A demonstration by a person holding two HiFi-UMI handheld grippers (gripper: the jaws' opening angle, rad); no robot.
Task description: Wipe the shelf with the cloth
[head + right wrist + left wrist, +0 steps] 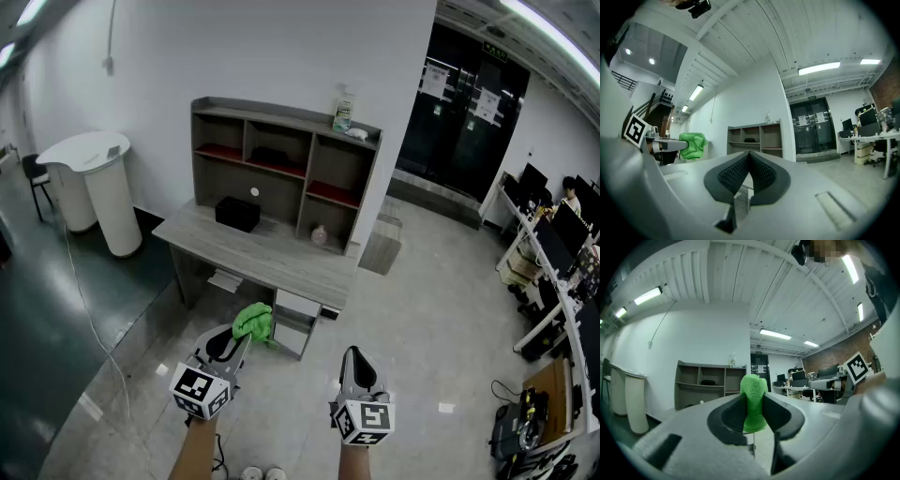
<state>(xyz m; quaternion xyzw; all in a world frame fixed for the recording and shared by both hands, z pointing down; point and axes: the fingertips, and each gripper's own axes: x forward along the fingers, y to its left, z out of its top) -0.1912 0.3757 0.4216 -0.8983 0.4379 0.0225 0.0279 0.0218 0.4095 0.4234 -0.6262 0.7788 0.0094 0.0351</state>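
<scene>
Head view looks steeply down at a pale tiled floor [422,309], where the person's two forearms reach forward, well apart from the grey wooden shelf unit [281,161]. The unit stands on a grey wooden desk [267,255] against the white wall. The left gripper [242,349] has its jaws closed on the bright green cloth [254,322]. In the left gripper view the dark pads pinch the bunched cloth [753,397], which bulges above them. The right gripper [354,356] carries nothing, and the right gripper view shows its ribbed pads pressed together at the tips. The cloth touches neither shelf nor desk. On top of the shelf unit stands a clear bottle [343,111], but its label is too small to read. Two compartments have red floors, and a black box [237,213] sits on the desk beneath them. A white rounded counter [94,173] stands to the left. To the right, dark glass doors [464,108] bear white paper notices whose print cannot be made out. Each gripper's marker cube [199,390] shows black-and-white square patterns, not words.
</scene>
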